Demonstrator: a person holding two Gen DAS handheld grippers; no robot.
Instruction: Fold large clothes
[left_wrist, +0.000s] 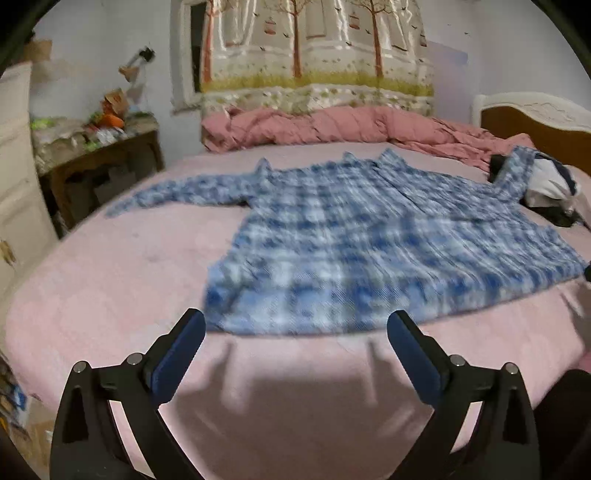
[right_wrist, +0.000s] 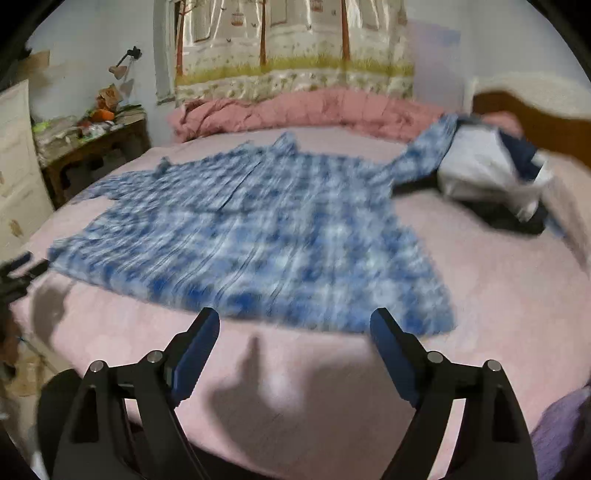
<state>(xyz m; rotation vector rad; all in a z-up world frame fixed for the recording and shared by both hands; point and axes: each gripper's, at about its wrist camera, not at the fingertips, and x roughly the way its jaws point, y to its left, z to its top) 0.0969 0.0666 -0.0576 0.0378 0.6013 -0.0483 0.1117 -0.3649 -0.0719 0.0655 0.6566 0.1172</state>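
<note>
On the pink bed sheet (left_wrist: 110, 295), a blue plaid shirt (left_wrist: 351, 236) lies spread flat, collar toward the far side, one sleeve stretched out toward the wooden side table (left_wrist: 110, 162), the other running up onto a pile of white and dark clothes (right_wrist: 487, 173). Left gripper (left_wrist: 295, 328) hangs just short of the near hem, jaws spread wide, nothing between them; blue pads (left_wrist: 177, 362) clear of the cloth. Right gripper (right_wrist: 295, 325) the same: wide apart, empty, near the hem's other end. Right wrist view alone shows the left tool's dark tips at its left edge, by the shirt corner, and more of the clothes pile. Left wrist view shows the carved white headboard (left_wrist: 535, 110) sharply; it is smeared in the other. Both views blurred. Rumpled pink duvet (left_wrist: 332, 125) along the far edge, below a tree-print curtain (left_wrist: 317, 55). Side table top heaped with clutter, contents unclear.
</note>
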